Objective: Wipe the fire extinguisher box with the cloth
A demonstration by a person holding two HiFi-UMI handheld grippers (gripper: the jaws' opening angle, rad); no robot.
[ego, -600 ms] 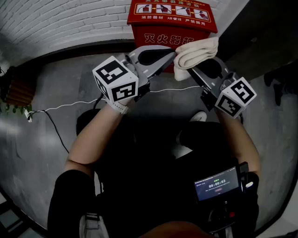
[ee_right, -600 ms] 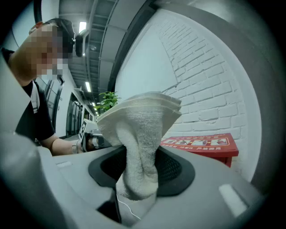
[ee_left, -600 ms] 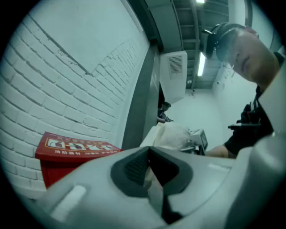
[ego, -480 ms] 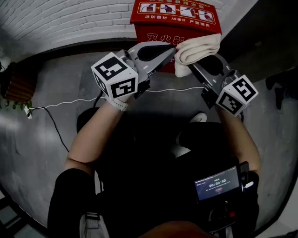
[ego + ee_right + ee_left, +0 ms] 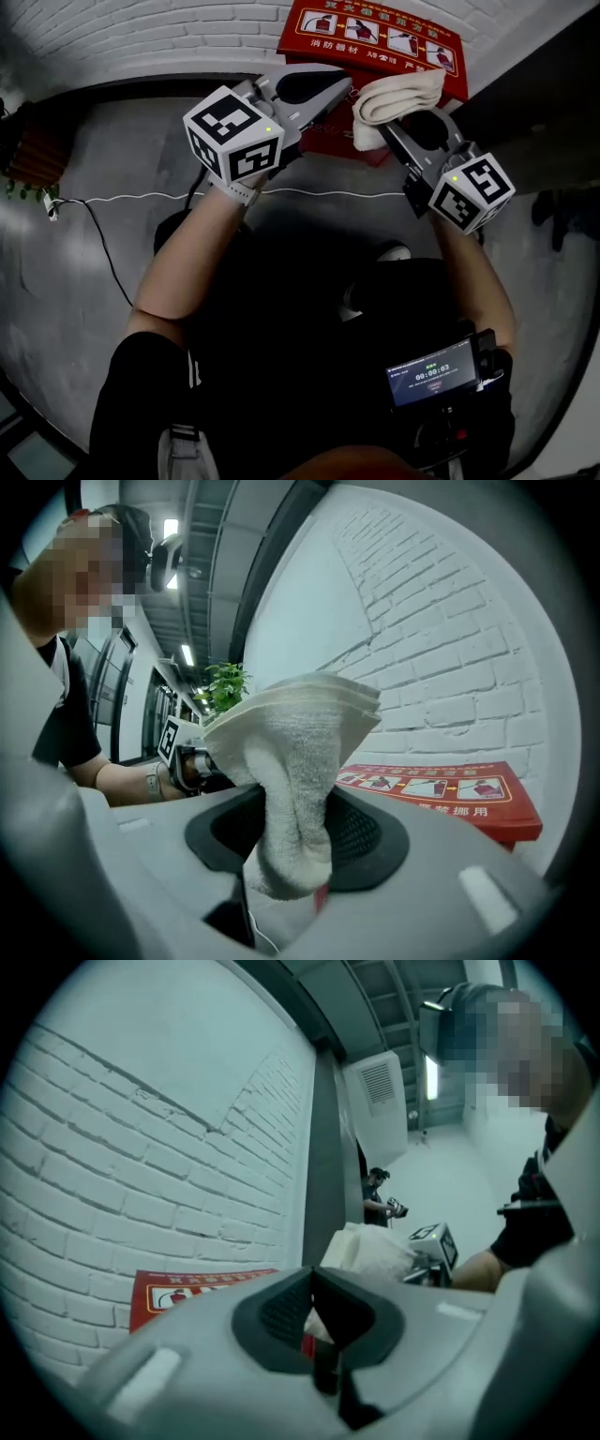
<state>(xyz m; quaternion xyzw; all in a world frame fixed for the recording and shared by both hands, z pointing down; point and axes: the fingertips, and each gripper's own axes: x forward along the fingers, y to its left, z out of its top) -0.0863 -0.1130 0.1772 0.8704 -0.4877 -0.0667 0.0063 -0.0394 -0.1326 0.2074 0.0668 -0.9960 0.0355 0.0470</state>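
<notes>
A red fire extinguisher box (image 5: 373,37) with printed pictures on its lid stands on the floor against the white brick wall; it also shows as a red box (image 5: 441,794) and a red box (image 5: 192,1288) low in the two gripper views. My right gripper (image 5: 380,122) is shut on a folded white cloth (image 5: 394,101), held in front of the box's near face. The cloth (image 5: 286,761) bulges up out of the jaws. My left gripper (image 5: 349,86) is shut with nothing in it, just left of the cloth (image 5: 370,1252).
A white cable (image 5: 141,199) runs across the grey floor in front of the box. A dark panel (image 5: 534,103) stands right of the box. Potted plant (image 5: 225,682) and a distant person (image 5: 380,1199) in the background. A phone (image 5: 431,375) sits at my waist.
The head view has shifted so the box sits further right and lower. Both grippers stay close together in front of it, the right still gripping the cloth.
</notes>
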